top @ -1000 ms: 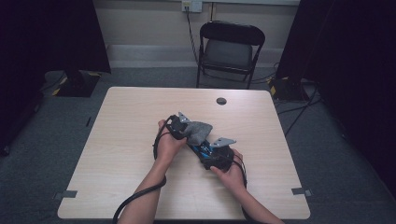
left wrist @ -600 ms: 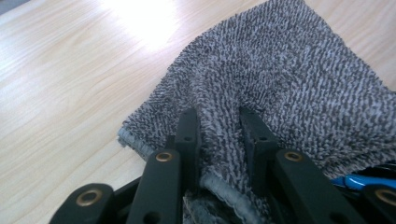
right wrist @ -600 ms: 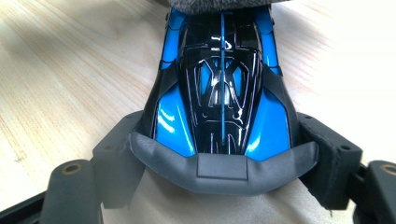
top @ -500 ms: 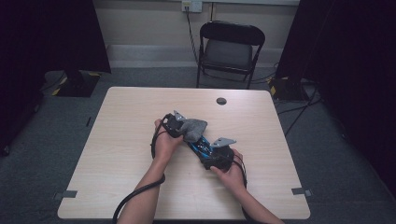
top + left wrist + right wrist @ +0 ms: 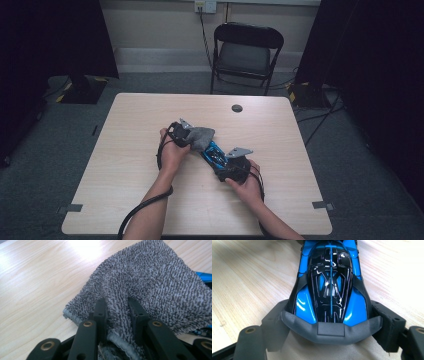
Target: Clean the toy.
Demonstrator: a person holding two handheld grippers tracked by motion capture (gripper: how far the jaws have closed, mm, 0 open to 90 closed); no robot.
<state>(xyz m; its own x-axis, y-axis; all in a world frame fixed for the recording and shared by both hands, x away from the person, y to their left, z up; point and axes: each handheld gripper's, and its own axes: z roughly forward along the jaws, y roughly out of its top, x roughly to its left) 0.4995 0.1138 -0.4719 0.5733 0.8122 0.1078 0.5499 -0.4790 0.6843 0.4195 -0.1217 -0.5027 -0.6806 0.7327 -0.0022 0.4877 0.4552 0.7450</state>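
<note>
The left gripper [image 5: 192, 136], clamping the grey cloth [image 5: 150, 285], has slid along the blue toy car [image 5: 329, 287], gripped by the right gripper [image 5: 227, 167].

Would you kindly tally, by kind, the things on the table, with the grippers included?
Grippers: 2, the left gripper and the right gripper
Grey cloth: 1
Blue and black toy car: 1
Small dark round thing near the table's far edge: 1
Total: 5

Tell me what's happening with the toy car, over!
Left gripper shut on grey cloth. Right gripper clamps blue toy car by its sides. Cloth drapes car's far end. Nothing in the way.
</note>
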